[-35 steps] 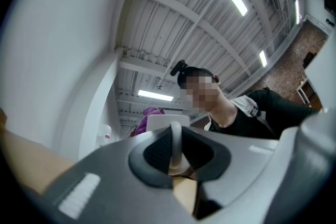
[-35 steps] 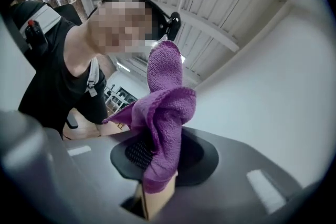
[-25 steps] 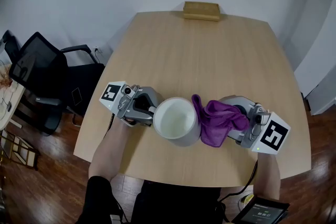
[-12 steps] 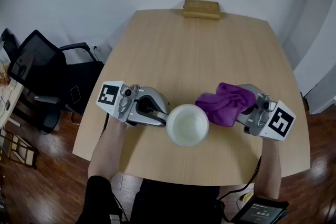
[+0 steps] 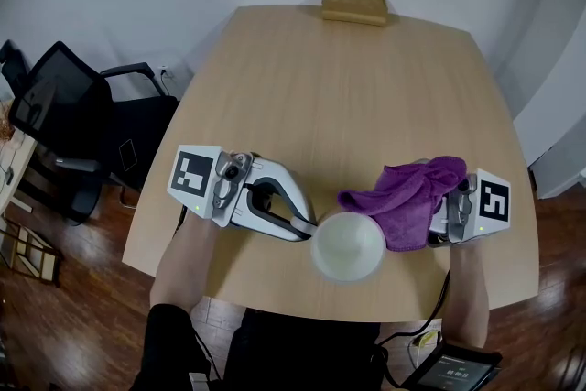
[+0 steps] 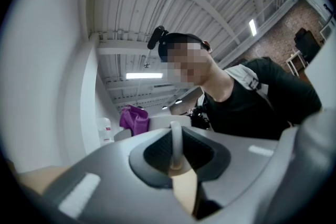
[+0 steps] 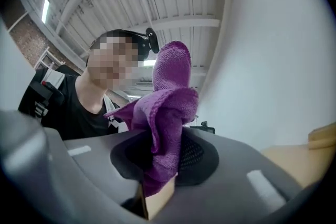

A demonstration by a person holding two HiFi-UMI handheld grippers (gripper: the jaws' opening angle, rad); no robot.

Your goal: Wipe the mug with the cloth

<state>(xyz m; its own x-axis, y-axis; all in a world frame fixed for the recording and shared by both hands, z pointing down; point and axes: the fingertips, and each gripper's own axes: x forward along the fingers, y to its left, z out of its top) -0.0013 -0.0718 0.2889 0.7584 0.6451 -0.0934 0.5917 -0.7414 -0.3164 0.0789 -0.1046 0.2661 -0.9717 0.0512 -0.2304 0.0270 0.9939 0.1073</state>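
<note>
Left gripper (image 6: 177,165): jaws pinching mug (image 5: 348,244) handle; mug just ahead of tips, mouth up, over table (image 5: 348,87) near edge. Right gripper (image 7: 157,186): jaws clamped on cloth (image 5: 407,197); cloth bunched ahead of tips, its end reaching mug rim. Block (image 5: 353,6) far beyond both.

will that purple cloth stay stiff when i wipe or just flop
Probably floppy: the purple cloth slumps in loose folds beyond the right gripper jaws pinching it. Likely light; its nubby weave should grip, not slip, on the white mug.
</note>
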